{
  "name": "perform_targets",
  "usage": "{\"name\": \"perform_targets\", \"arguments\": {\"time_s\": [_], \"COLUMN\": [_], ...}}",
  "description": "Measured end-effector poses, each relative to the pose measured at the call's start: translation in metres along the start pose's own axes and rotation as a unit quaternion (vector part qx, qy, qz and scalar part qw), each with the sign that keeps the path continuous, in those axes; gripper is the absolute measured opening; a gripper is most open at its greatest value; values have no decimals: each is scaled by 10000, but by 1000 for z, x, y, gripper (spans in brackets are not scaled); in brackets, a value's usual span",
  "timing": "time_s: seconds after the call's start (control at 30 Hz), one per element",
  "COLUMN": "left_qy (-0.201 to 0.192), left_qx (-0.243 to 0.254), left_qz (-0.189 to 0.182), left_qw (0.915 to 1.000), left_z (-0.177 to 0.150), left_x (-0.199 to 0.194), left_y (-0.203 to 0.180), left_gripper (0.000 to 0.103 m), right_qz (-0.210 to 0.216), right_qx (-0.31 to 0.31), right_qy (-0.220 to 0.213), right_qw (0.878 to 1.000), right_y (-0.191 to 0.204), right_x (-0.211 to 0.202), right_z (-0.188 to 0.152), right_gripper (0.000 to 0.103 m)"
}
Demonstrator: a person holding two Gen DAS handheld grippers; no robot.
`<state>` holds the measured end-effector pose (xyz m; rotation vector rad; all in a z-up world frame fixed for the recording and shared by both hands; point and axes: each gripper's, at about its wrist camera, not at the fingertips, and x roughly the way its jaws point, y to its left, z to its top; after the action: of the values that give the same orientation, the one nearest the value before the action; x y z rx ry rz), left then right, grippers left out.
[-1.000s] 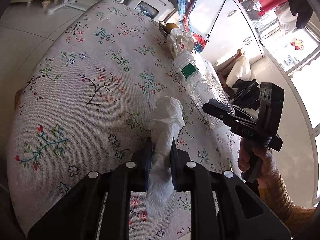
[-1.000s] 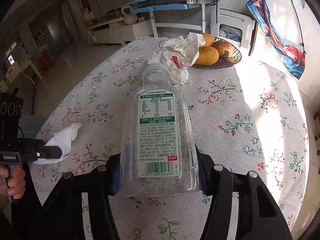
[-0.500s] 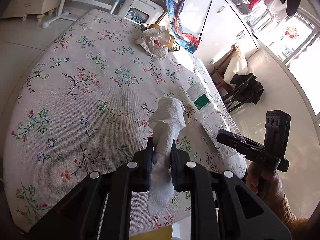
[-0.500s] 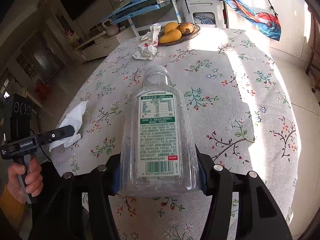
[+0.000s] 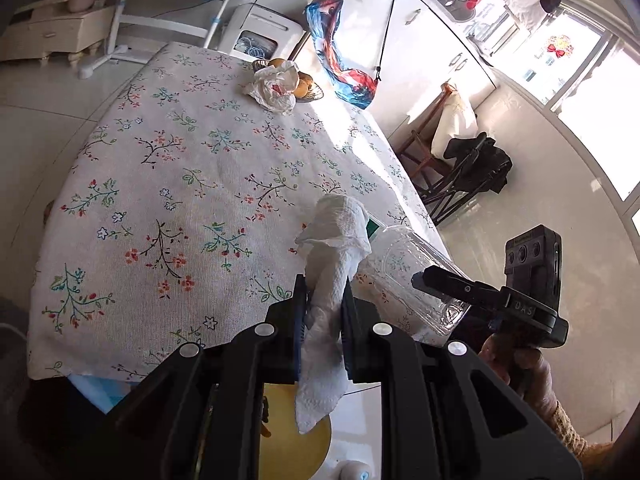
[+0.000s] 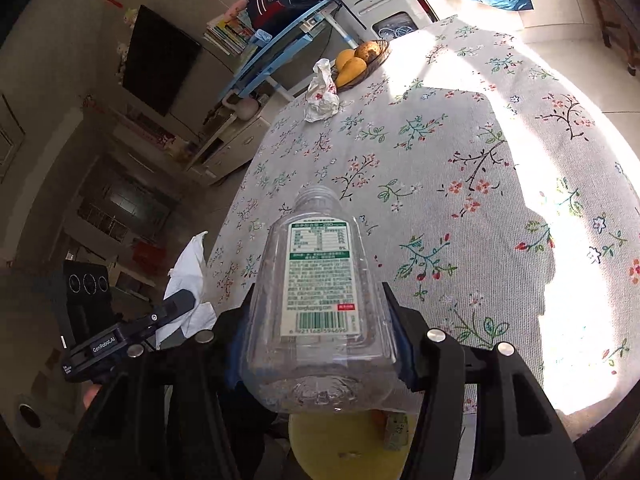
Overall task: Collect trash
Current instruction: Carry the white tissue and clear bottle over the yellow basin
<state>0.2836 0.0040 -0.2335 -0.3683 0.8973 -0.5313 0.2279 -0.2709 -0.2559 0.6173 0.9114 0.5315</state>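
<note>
— What is carrying everything here?

— A table is standing under a pale cloth printed with flowers and twigs, and sun is falling across its right side.

— And what is lying on it?

— At the far end a basket of yellow fruit is sitting, and a crumpled white wrapper is resting just beside it, touching the rim on the near side.
</note>
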Motion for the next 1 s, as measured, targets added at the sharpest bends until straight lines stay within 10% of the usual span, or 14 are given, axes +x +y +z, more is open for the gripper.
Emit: {"name": "perform_targets", "arguments": {"time_s": [1.0], "left_qy": [-51], "left_qx": [-76], "left_qz": [112], "left_qw": [9999], "left_z": [-67], "left_x": [-60], "left_y": [5], "left_gripper": [15], "right_qz": [587], "right_qx": [-194], "right_qy": [917], "right_qw": [9939], "right_y": [41], "right_x": [34], "right_z": [-76], "right_gripper": [56]}}
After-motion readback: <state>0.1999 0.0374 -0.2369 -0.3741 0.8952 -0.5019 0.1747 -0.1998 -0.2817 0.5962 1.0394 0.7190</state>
